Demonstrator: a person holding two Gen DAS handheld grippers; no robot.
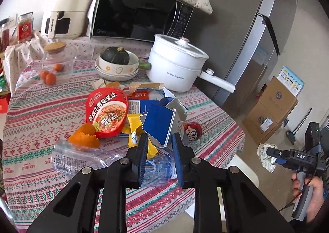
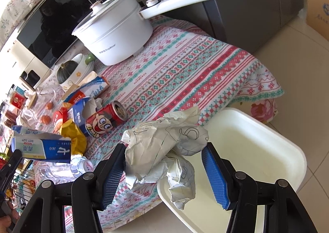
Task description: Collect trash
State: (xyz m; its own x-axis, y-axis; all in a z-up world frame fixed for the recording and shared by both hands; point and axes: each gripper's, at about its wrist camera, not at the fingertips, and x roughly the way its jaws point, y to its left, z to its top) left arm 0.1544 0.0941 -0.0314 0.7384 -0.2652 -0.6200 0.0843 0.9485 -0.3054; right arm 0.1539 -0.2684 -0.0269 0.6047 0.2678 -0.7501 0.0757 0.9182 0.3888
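Note:
My left gripper (image 1: 160, 141) is shut on a torn blue and white carton (image 1: 162, 125), held above the table's trash pile; the carton also shows in the right wrist view (image 2: 41, 146). My right gripper (image 2: 164, 151) is shut on a crumpled white paper (image 2: 164, 150), held over the near rim of a white bin (image 2: 257, 150) beside the table. It also shows in the left wrist view (image 1: 273, 156). On the cloth lie a red noodle lid (image 1: 107, 113), a red can (image 2: 105, 119), a yellow wrapper (image 2: 74, 136), a clear plastic bottle (image 1: 82, 157) and orange peel (image 1: 84, 134).
A white electric pot (image 1: 176, 64), a bowl with a green squash (image 1: 117, 62), a glass jar (image 1: 58, 58) and tangerines (image 1: 48, 76) stand at the back. Behind are a microwave (image 1: 139, 11) and a grey fridge (image 1: 246, 27). Cardboard boxes (image 1: 271, 109) sit on the floor.

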